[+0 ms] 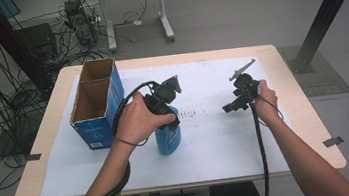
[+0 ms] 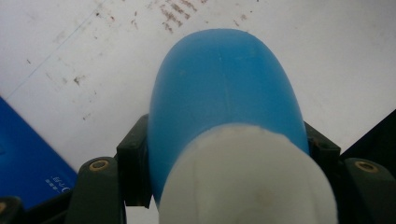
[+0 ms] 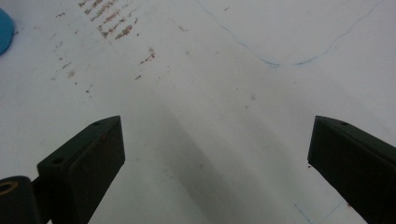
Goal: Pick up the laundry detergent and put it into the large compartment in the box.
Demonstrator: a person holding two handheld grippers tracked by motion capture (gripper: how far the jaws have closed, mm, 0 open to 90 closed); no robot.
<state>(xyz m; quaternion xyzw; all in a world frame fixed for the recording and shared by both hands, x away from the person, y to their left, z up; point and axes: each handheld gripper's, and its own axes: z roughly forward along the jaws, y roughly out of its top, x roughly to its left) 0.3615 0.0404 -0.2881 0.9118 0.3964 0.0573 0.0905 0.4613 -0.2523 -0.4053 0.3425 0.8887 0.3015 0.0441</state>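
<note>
Your left gripper [image 1: 166, 110] pinches the blue bottle [image 1: 169, 138]; your right gripper [image 1: 234, 105], at its three o'clock, stands spread wide over the white sheet [image 1: 217, 138].

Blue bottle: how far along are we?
Done: left gripper jaws are clamped on the blue plastic bottle with the white cap, upright on the white sheet. Right gripper is open, idle. Probably left: moving it into the blue-sided cardboard box.

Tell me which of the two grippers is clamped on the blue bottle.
The left gripper: its jaws press both sides of the blue bottle. The right gripper hangs open over the white sheet.
</note>
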